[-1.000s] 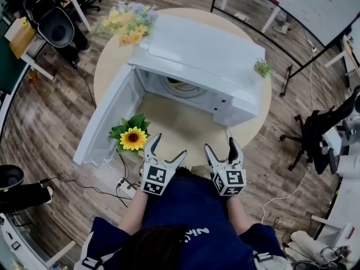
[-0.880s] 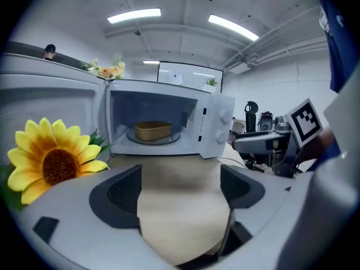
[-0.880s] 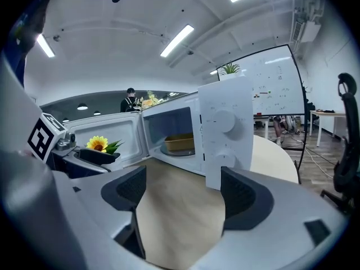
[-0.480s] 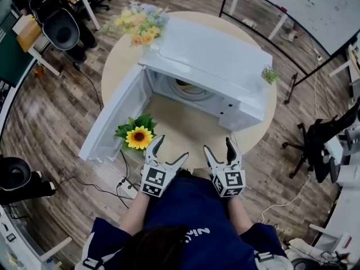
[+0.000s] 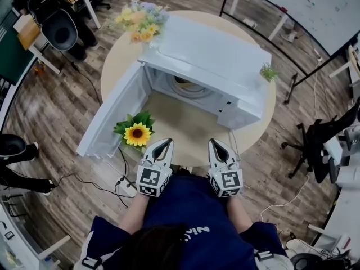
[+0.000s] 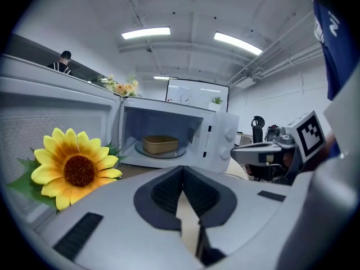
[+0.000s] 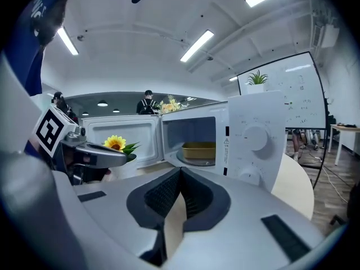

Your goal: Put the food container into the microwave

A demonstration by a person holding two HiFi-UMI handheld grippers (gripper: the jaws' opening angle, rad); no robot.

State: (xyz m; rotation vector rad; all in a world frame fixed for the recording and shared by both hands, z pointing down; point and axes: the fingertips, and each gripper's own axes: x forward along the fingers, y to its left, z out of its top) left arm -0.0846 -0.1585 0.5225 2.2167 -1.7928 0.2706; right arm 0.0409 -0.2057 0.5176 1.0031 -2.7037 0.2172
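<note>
Tabletop (image 5: 175, 124) view: we barely glimpse the food container (image 5: 182, 84) under the microwave (image 5: 214, 55) roof, well above the left gripper (image 5: 163, 143) and right gripper (image 5: 219, 143), both just snapped shut, empty.

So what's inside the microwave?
A tan container sits on the round glass plate inside the open microwave. Its walls hide whatever is in it, so I can't tell if there's food.

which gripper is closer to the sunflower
Left. In the head view the left gripper sits just beside the sunflower, to its right; the right gripper lies farther right, well apart from it.
</note>
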